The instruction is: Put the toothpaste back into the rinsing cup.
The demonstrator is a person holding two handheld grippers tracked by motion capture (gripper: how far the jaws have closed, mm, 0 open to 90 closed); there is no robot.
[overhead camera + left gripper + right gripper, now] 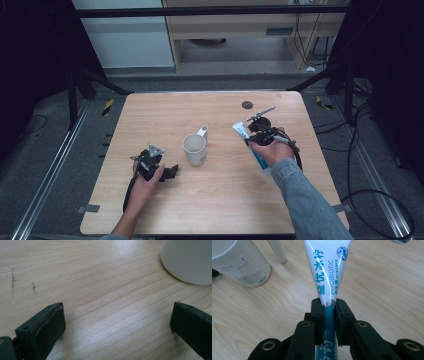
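- A white mug (pixel 194 149) stood upright near the middle of the wooden table (pixel 215 210), with its handle pointing away from the person; its mouth faced up and, from the high view, nothing could be made out inside it.
- In the right gripper view the same mug (pixel 242 262) sat off to the upper left, with a printed label on its side and what looked like its handle beside it.
- The right claw (pixel 329 315) was clamped on a white and teal toothpaste tube (pixel 329 272), its jaws pressed flat against the tube on both sides (the squeeze fell where the white print gave way to the teal part).
- The tube ran straight out from between the jaws and widened toward its far end; more of it passed back under the claw.
- From above, the tube (pixel 242 131) stuck out toward the mug from the right claw (pixel 250 141), with its other end trailing under the person's hand; it lay to the right of the mug, apart from it.
- The left claw (pixel 117 322) stood wide apart with bare table between its jaws, holding nothing.
- The mug's base (pixel 187 261) showed just ahead of the left claw, toward its right jaw, not touching it.
- In the high view the left claw (pixel 172 171) rested low at the table, just left of the mug.
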